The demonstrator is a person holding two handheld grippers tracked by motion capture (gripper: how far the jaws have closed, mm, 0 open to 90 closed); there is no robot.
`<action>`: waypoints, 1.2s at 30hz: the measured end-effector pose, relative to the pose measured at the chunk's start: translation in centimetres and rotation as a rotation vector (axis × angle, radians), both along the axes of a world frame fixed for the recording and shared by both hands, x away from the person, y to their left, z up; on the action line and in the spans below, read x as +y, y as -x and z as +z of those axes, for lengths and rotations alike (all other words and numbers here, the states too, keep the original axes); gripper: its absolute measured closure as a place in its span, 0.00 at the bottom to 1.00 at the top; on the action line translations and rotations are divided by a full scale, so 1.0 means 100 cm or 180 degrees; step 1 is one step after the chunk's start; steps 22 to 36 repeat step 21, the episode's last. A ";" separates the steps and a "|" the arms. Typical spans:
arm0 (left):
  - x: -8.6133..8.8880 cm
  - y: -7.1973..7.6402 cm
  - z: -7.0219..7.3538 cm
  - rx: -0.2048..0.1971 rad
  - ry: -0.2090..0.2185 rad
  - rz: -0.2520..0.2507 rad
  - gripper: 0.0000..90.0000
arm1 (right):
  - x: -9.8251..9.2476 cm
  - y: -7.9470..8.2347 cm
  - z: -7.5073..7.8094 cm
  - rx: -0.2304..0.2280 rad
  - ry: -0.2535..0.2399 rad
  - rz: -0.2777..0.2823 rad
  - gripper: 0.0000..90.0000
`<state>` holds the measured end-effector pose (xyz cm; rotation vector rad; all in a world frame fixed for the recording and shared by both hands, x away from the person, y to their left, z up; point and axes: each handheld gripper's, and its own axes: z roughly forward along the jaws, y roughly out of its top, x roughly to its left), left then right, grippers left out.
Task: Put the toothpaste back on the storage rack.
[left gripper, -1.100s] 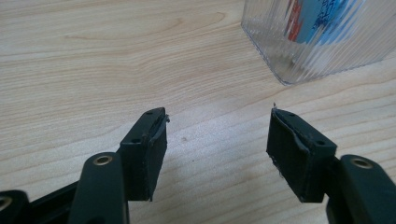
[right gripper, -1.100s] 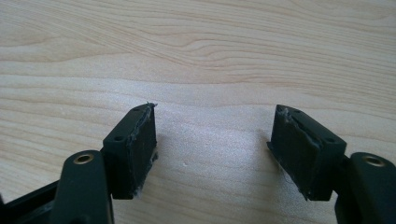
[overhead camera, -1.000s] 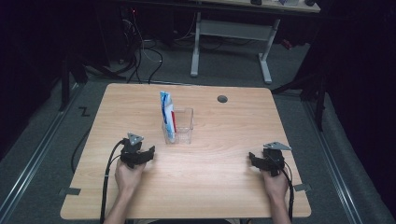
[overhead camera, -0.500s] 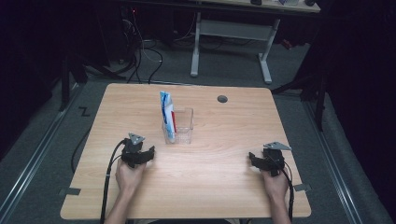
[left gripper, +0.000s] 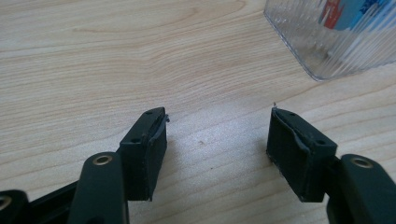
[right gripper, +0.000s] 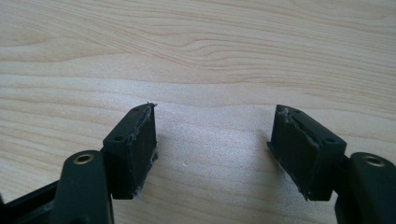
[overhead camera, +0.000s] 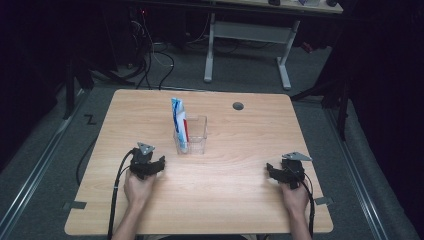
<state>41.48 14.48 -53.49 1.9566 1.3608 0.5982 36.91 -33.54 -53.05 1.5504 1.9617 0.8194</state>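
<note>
A clear plastic box (overhead camera: 191,134) stands upright near the middle of the wooden table (overhead camera: 240,195), with a blue, white and red pack (overhead camera: 179,120) standing in its left side. My left gripper (overhead camera: 148,162) rests on the table just left of and nearer than the box, open with bare wood between its fingers (left gripper: 144,149). The box's ribbed corner (left gripper: 327,42) lies beyond them at the upper right. My right gripper (overhead camera: 284,170) rests near the table's front right, open over bare wood (right gripper: 215,140).
A dark round grommet (overhead camera: 238,106) sits in the table's far side. Beyond the table stands a white desk frame (overhead camera: 247,35) among cables on a dark floor. Metal rails run along the floor on both sides.
</note>
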 end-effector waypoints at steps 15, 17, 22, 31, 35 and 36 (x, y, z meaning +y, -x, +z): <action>-0.002 0.000 -0.001 -0.0022 0.0012 0.0000 0.40 | 0.000 0.000 0.000 -0.0003 0.0003 0.0004 0.35; -0.002 0.000 -0.001 -0.0019 0.0012 -0.0001 0.40 | 0.000 0.000 0.000 -0.0002 0.0003 0.0004 0.35; -0.002 0.000 -0.001 -0.0021 0.0011 0.0002 0.40 | 0.000 0.000 0.000 -0.0001 0.0000 -0.0001 0.35; -0.002 0.000 -0.001 -0.0021 0.0011 0.0002 0.40 | 0.000 0.000 0.000 -0.0001 0.0000 -0.0001 0.35; -0.002 0.000 -0.001 -0.0021 0.0011 0.0002 0.40 | 0.000 0.000 0.000 -0.0001 0.0000 -0.0001 0.35; -0.002 0.000 -0.001 -0.0021 0.0011 0.0002 0.40 | 0.000 0.000 0.000 -0.0001 0.0000 -0.0001 0.35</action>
